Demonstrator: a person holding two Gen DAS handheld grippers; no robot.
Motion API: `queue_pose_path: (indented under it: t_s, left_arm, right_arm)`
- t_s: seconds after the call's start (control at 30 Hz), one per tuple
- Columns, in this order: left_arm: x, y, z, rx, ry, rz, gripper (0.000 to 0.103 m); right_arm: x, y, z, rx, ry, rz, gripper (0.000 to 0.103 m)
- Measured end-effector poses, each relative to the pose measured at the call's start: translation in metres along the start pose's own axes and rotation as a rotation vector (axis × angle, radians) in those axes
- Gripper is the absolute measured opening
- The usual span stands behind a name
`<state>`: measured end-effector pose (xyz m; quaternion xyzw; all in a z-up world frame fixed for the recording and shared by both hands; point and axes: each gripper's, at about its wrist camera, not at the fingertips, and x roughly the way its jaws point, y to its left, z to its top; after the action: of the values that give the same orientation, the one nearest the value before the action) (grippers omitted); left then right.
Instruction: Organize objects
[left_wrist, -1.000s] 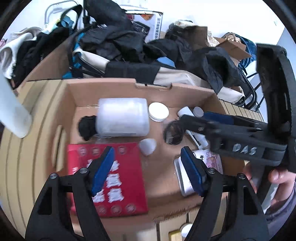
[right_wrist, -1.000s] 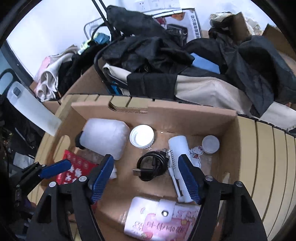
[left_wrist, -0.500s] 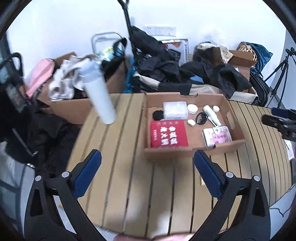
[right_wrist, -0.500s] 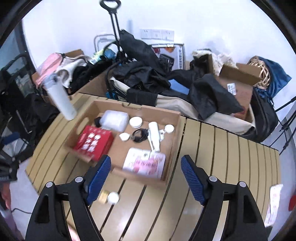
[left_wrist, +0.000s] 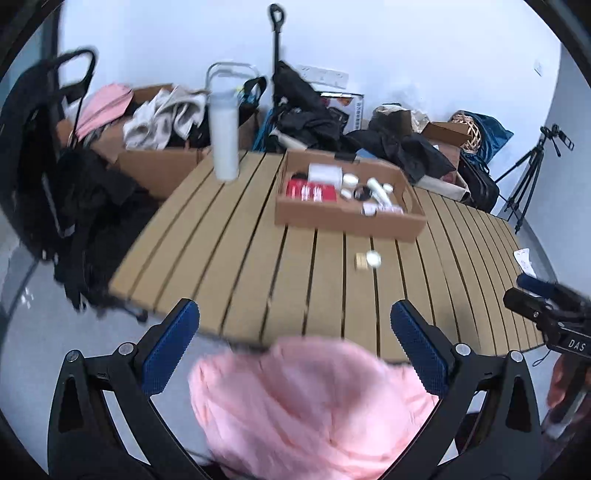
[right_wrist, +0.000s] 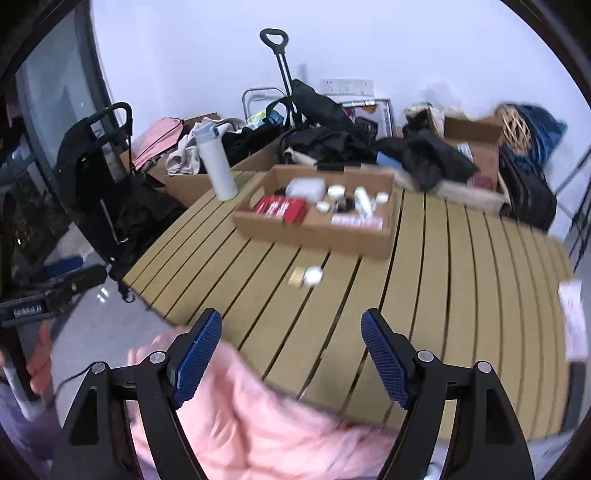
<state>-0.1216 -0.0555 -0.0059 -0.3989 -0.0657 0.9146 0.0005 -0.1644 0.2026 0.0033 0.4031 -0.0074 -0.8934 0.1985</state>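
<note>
A shallow cardboard box (left_wrist: 347, 218) (right_wrist: 314, 230) sits far back on the slatted wooden table (left_wrist: 258, 266) (right_wrist: 443, 295). It holds a red booklet (left_wrist: 312, 192) (right_wrist: 280, 208), a clear plastic case (left_wrist: 325, 172), white jars, a black cable and a white tube. A small tan box with a white jar (left_wrist: 367, 260) (right_wrist: 306, 277) lies on the table in front of it. My left gripper (left_wrist: 295, 343) and right gripper (right_wrist: 291, 354) are both open and empty, held back at the table's near edge above pink fabric (left_wrist: 314, 406) (right_wrist: 240, 417).
A white bottle (left_wrist: 223, 136) (right_wrist: 218, 162) stands at the table's far left corner. Piles of dark clothes, bags and cardboard boxes (left_wrist: 155, 166) crowd the floor behind. A tripod (left_wrist: 532, 173) stands right. A paper slip (right_wrist: 572, 317) lies at the table's right edge.
Both grippers have pulled far back from inside the box to the table's near edge. The box now looks small and distant, and pink fabric fills the lower view.
</note>
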Motion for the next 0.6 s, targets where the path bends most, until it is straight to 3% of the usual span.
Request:
queue_pose_path:
  t_s: [0.1,0.2,0.3,0.47,0.6]
  left_arm:
    - [0.008,-0.007,-0.025,0.017,0.06,0.016,0.103]
    - [0.006,-0.019,-0.025,0.07,0.046,0.051,0.103]
    - [0.001,-0.024,-0.024,0.083,0.006,0.025,0.103]
    - [0.03,-0.027,-0.03,0.085,0.068,0.031,0.103]
    - [0.062,-0.041,-0.024,0.121,0.077,-0.021,0.103]
  right_arm:
    - [0.003,-0.001,-0.03,0.079,0.022,0.056,0.081]
    - [0.02,-0.002,-0.038,0.09,0.082,0.017,0.081]
    - [0.018,-0.004,-0.037,0.115,0.056,0.059,0.081]
    - [0.023,-0.006,-0.042,0.114,0.04,0.062,0.081]
    - [0.033,-0.017,-0.046,0.145,0.025,0.028,0.081]
